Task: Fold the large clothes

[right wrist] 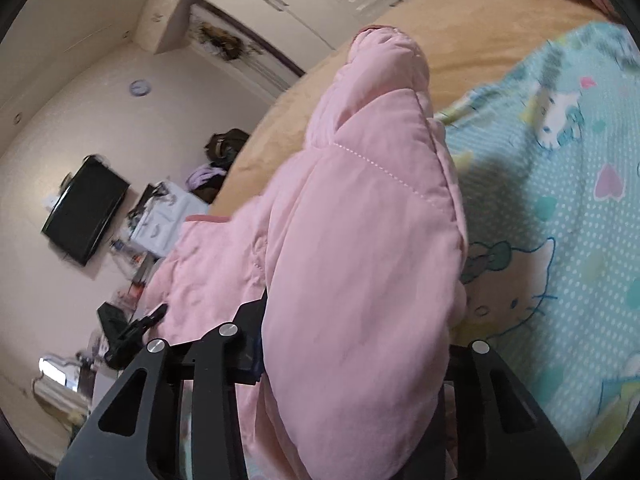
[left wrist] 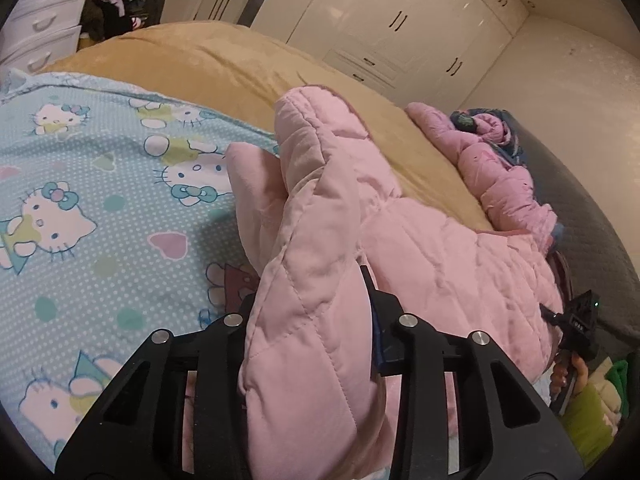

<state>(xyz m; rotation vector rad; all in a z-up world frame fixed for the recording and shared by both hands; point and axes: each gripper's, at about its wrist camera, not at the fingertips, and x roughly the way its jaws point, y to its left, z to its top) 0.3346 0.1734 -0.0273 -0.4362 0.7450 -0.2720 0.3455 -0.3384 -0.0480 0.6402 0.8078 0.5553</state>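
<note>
A pink quilted jacket [left wrist: 420,248] is held up over the bed. My left gripper [left wrist: 312,300] is shut on a padded fold of it, and the fabric bulges between and over the black fingers [left wrist: 372,288]. My right gripper [right wrist: 352,320] is shut on another thick fold of the same jacket [right wrist: 360,240], which hides its right finger. The right gripper also shows in the left wrist view [left wrist: 576,324] at the jacket's far edge. The left gripper shows small in the right wrist view [right wrist: 132,328].
The bed carries a blue cartoon-cat sheet [left wrist: 92,208] and a tan blanket [left wrist: 224,64]. Another pink quilted garment [left wrist: 492,168] lies bunched at the bed's right edge. White wardrobes [left wrist: 400,20], drawers [left wrist: 40,24], a clothes pile [left wrist: 128,0] and a wall television [right wrist: 84,208] surround the bed.
</note>
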